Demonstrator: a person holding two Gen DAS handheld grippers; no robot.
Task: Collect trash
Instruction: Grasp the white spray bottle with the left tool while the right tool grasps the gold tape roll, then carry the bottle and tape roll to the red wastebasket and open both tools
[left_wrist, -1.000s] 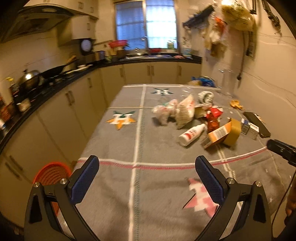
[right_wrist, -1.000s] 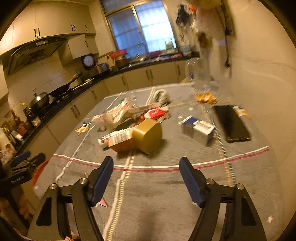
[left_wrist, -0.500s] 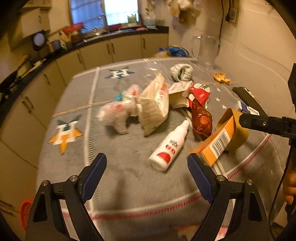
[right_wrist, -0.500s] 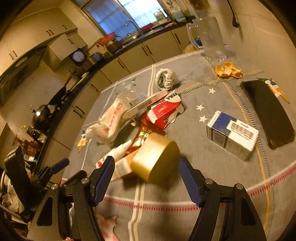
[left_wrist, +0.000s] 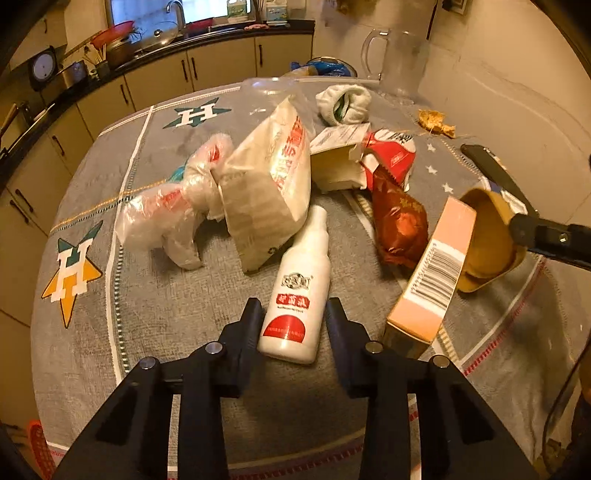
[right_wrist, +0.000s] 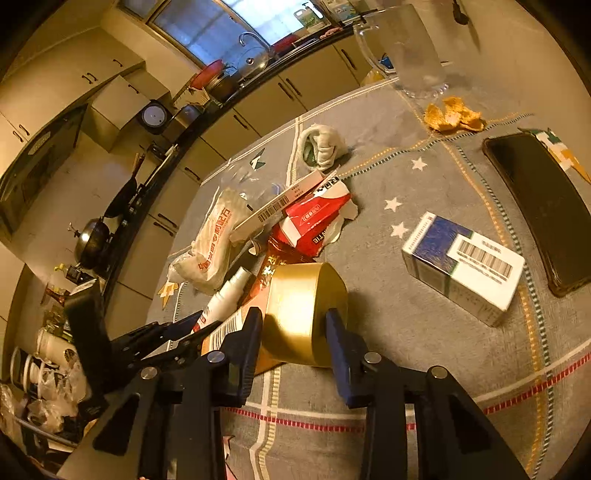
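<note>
Bare grey tablecloth (left_wrist: 155, 310) lies open left of the white bottle (left_wrist: 295, 291), while an orange carton (left_wrist: 430, 273) and crumpled bags (left_wrist: 266, 184) crowd its right and far sides.

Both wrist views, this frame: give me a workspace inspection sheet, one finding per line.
Surface: table under a grey cloth with star emblems.
Job's things: white bottle lying flat; gold cup on its side; orange box against it; paper bag, plastic bag, red wrapper, torn carton.
Clutter: blue-white box, phone, peel, jug.
Grippers: left hand-held gripper straddles the bottle's base; right hand-held gripper straddles the cup; contact unclear on both.
Cables: thin cable at the left view's right edge.
Surroundings: kitchen counter, cabinets, window.
</note>
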